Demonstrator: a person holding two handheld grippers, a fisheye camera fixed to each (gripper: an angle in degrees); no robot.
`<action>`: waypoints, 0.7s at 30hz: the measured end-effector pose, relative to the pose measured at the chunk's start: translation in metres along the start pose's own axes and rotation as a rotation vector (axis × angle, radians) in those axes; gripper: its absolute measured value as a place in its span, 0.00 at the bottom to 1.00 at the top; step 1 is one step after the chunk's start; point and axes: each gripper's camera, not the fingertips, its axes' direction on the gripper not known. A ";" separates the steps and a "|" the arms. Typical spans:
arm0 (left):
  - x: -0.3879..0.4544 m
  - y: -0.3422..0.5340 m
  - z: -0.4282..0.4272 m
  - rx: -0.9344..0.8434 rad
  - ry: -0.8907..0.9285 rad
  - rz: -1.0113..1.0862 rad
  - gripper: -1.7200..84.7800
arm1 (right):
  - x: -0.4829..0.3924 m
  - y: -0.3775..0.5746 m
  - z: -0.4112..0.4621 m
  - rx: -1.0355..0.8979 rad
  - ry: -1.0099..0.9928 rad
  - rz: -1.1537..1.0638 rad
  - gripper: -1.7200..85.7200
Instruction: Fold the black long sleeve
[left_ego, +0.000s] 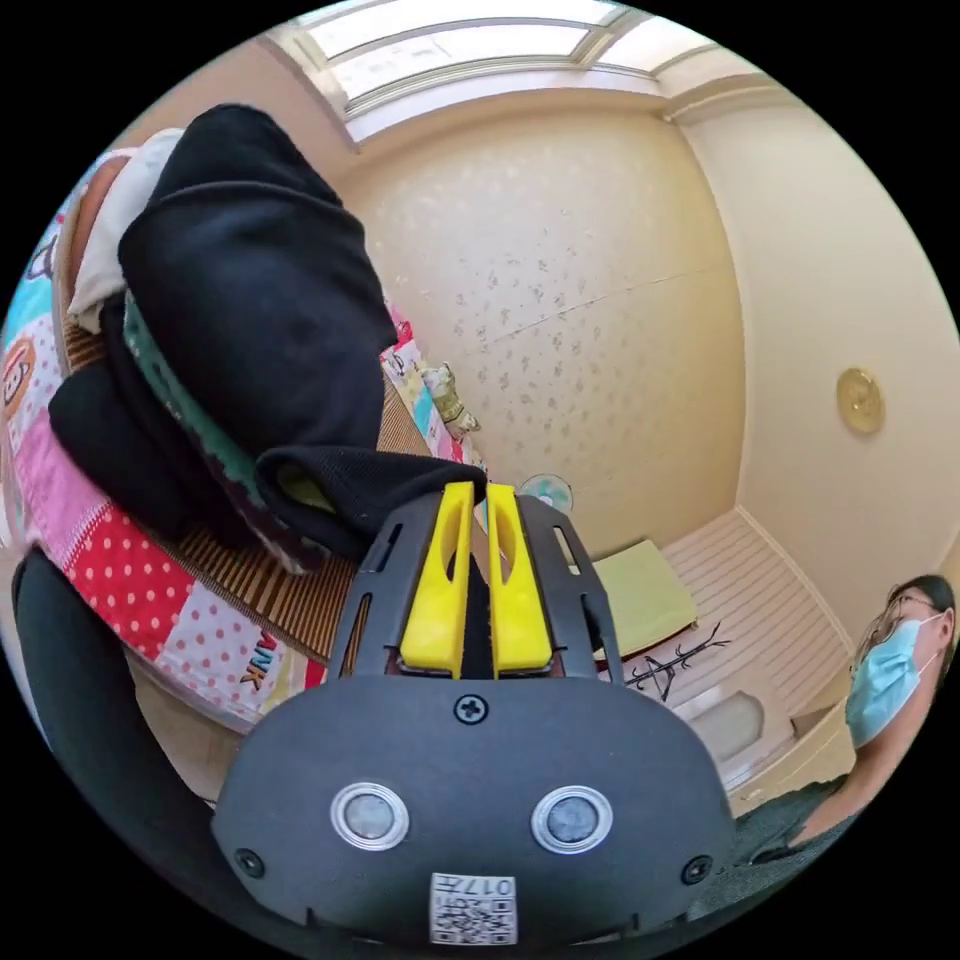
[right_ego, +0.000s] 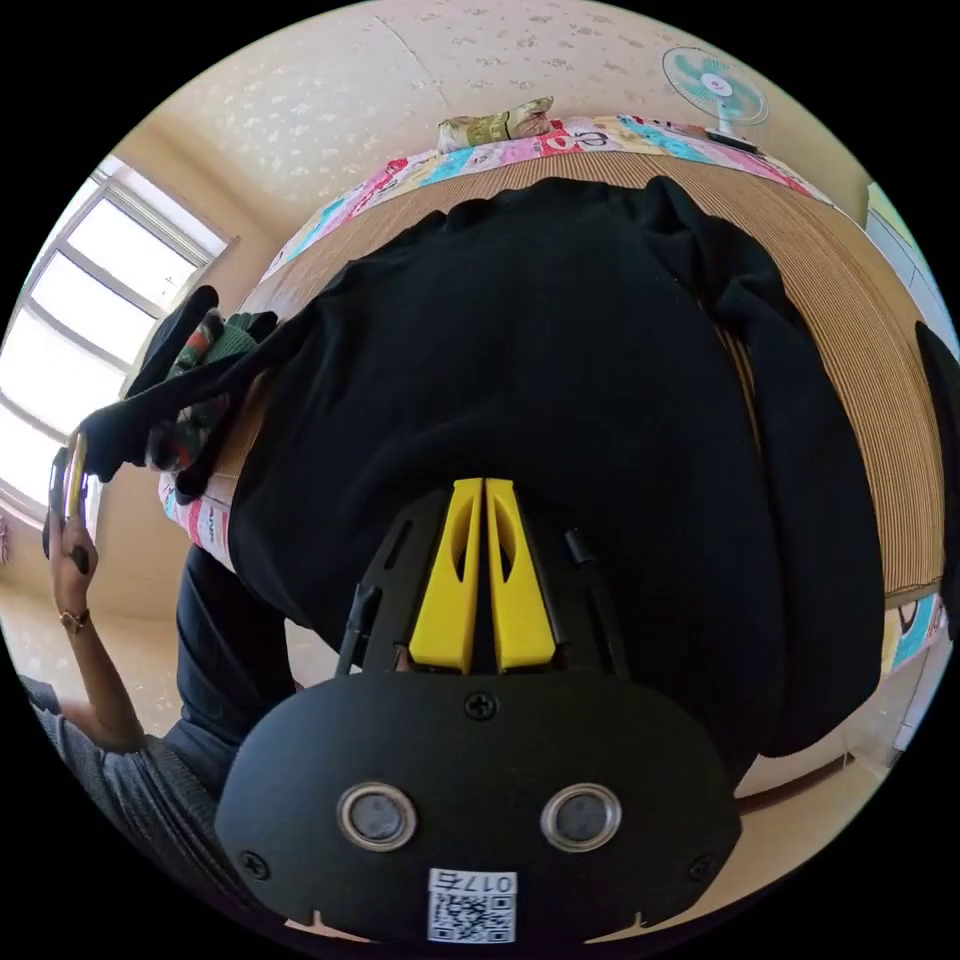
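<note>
Left gripper view: the left gripper (left_ego: 478, 492), jaws together, is pinching a cuff of the black long sleeve (left_ego: 375, 480), apparently drawing that sleeve outward; beside the cuff a clothes pile (left_ego: 240, 300) is crowding the striped mat (left_ego: 250, 590). Right gripper view: the right gripper (right_ego: 485, 487), jaws together, is pressing into the black long sleeve (right_ego: 560, 380), which is lying spread over the mat (right_ego: 860, 400); whether cloth is caught cannot be told. Beyond the mat a fan (right_ego: 715, 85) is standing.
</note>
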 end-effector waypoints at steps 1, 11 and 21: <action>0.019 -0.001 0.011 0.009 0.000 0.044 0.04 | 0.003 0.008 0.004 0.056 -0.024 0.013 0.02; 0.275 0.247 0.454 -0.669 0.140 0.591 0.17 | -0.014 0.072 0.028 0.328 0.013 -0.054 0.02; 0.072 0.568 0.427 -0.993 -0.264 0.662 0.16 | -0.020 0.081 0.038 0.338 -0.017 -0.059 0.02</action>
